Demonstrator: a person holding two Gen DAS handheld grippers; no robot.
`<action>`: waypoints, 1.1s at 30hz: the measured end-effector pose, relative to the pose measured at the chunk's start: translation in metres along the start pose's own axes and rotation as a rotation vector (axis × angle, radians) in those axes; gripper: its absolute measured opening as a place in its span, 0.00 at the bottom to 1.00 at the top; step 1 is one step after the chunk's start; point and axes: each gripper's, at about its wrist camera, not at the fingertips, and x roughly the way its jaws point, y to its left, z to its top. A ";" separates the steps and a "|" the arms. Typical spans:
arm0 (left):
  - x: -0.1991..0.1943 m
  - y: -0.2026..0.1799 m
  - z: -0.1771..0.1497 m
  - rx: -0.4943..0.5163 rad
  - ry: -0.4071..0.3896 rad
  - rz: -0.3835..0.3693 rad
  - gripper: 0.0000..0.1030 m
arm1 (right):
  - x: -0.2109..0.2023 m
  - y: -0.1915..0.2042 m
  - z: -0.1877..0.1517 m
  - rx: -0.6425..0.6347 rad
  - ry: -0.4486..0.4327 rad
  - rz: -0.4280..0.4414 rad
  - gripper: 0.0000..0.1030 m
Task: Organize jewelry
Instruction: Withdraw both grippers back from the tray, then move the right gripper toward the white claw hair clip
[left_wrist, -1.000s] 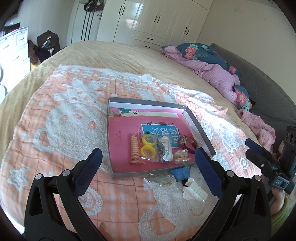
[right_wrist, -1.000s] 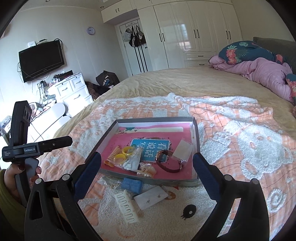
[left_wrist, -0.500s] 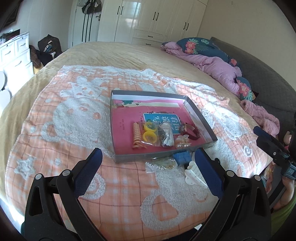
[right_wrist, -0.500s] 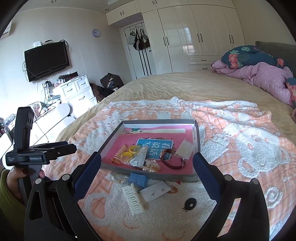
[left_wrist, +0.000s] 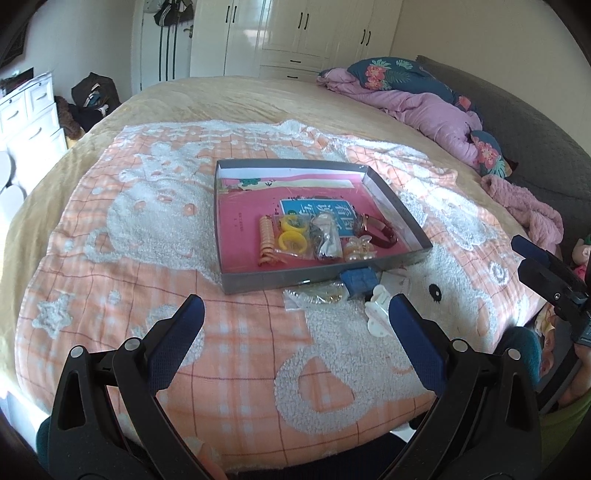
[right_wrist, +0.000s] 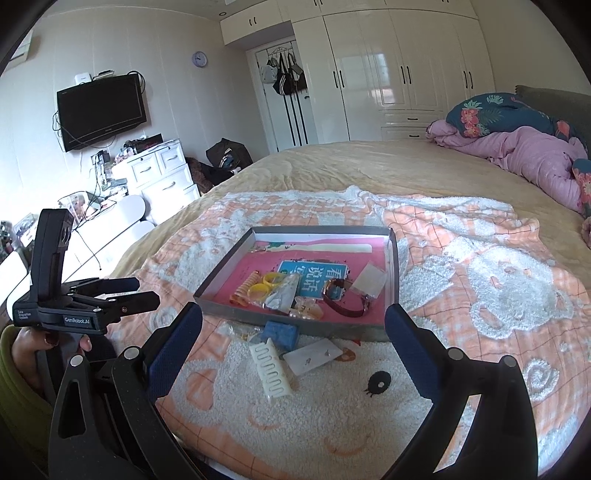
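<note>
Grey cardboard forms the shallow tray (left_wrist: 402, 211) that lies on the peach-and-white fleece blanket (left_wrist: 155, 229), ahead of both your grippers and well apart from them. Your left gripper (left_wrist: 295, 321) has its 2 blue-padded jaws spread wide with nothing between them, hanging over the blanket near the edge of the bed. Your right gripper (right_wrist: 293, 326) is spread just as wide and also empty; in its own view the tray's near wall (right_wrist: 325, 329) sits between the fingertips but farther off.

Inside the tray, on a pink sheet, you have an orange spiral hair tie (left_wrist: 266, 242), 2 yellow rings (left_wrist: 291, 234) in a clear packet, a second clear packet (left_wrist: 325, 240) with dark contents, a pearl-coloured hair clip (left_wrist: 357, 250) and a dark red strap watch (right_wrist: 345, 301). A small clear bag (right_wrist: 369, 282) rests by the tray's right wall.

Outside the tray, just in front of its near wall, lie a blue box (right_wrist: 279, 332), a white claw clip (right_wrist: 271, 371), a white earring card (right_wrist: 313, 356) and a clear packet of gold-coloured pieces (left_wrist: 317, 295). These loose pieces lie closer to your right gripper's jaws than anything in the tray, yet touch neither pad.

Your left hand (right_wrist: 26, 349) grips its handle at the lower left of the right wrist view.
</note>
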 end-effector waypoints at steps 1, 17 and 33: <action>0.001 -0.001 -0.003 0.002 0.007 0.000 0.91 | 0.000 0.000 -0.002 0.003 0.004 0.004 0.96; 0.022 -0.007 -0.022 0.005 0.062 0.014 0.91 | 0.021 0.011 -0.040 -0.008 0.106 0.037 0.96; 0.054 0.006 -0.031 -0.018 0.116 0.049 0.91 | 0.056 0.014 -0.067 -0.017 0.196 0.071 0.96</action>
